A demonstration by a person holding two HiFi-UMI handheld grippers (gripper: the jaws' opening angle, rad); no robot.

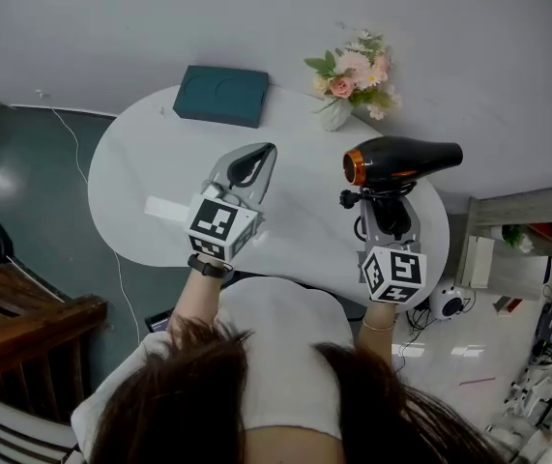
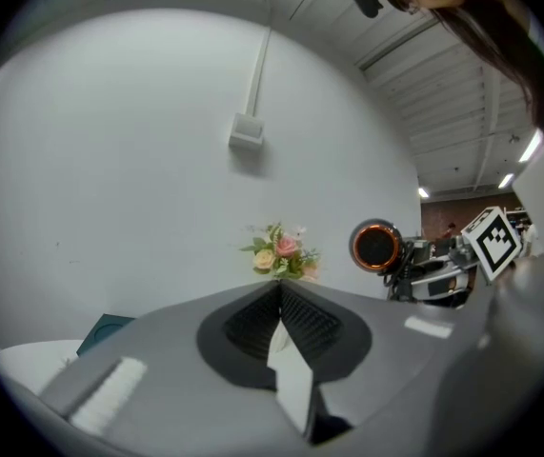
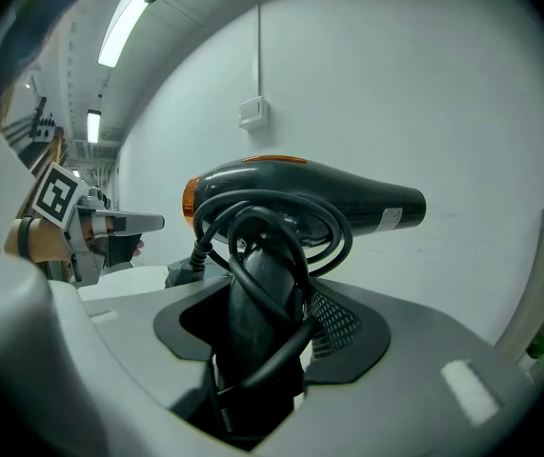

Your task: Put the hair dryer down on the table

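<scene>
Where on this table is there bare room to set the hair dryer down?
The table is bare in the middle, between the box, the flowers and the left claw, and at its left end between the box and a small white block. The back edge is most crowded. The dryer, held in the right claw, covers part of the right end.

Box (image 1: 222, 95) sat far left on the tabletop (image 1: 140, 182), flowers (image 1: 353, 77) far right, hair dryer (image 1: 406, 158) just nearer than those.
</scene>
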